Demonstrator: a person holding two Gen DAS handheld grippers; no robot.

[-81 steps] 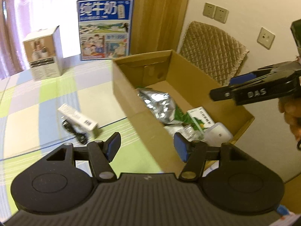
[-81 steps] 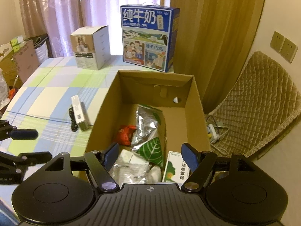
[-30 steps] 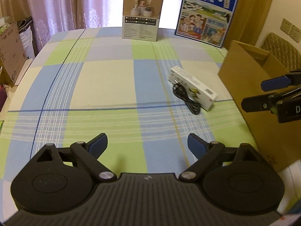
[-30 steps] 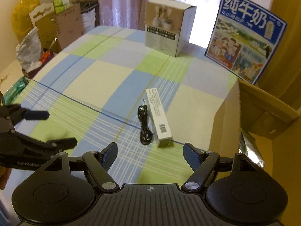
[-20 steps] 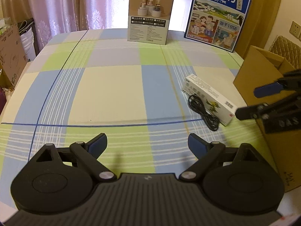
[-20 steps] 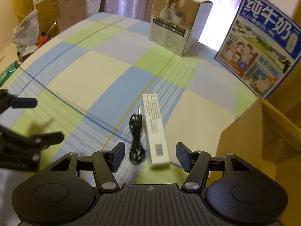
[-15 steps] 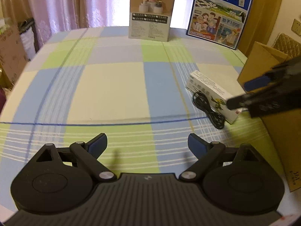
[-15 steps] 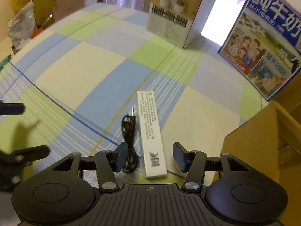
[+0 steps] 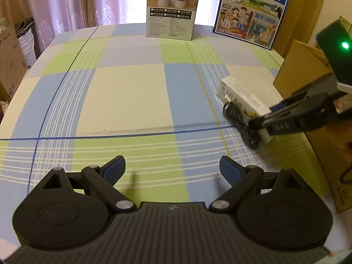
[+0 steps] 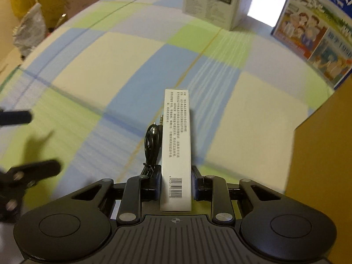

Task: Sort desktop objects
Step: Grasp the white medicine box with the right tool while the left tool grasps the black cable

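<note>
A long white box [image 10: 176, 145] lies on the checked tablecloth [image 10: 110, 77], with a coiled black audio cable [image 10: 151, 140] along its left side. My right gripper [image 10: 175, 184] points steeply down at the box's near end; its jaws are closing and the pads press on both long sides. The cable's near end reaches the left finger. In the left wrist view the same box [image 9: 242, 101] and cable [image 9: 239, 118] sit at the right, with the right gripper [image 9: 264, 121] on them. My left gripper [image 9: 172, 167] hovers open over bare cloth, holding nothing.
An open cardboard box [image 9: 297, 70] stands on the table just right of the white box. A beige product box [image 9: 173, 8] and a blue milk carton [image 9: 253, 11] stand at the far edge. Bags and cardboard [image 10: 44, 11] lie beyond the table's left edge.
The right gripper came down over the white box and its jaws went from wide open to shut on it. The left gripper stayed open and barely shifted.
</note>
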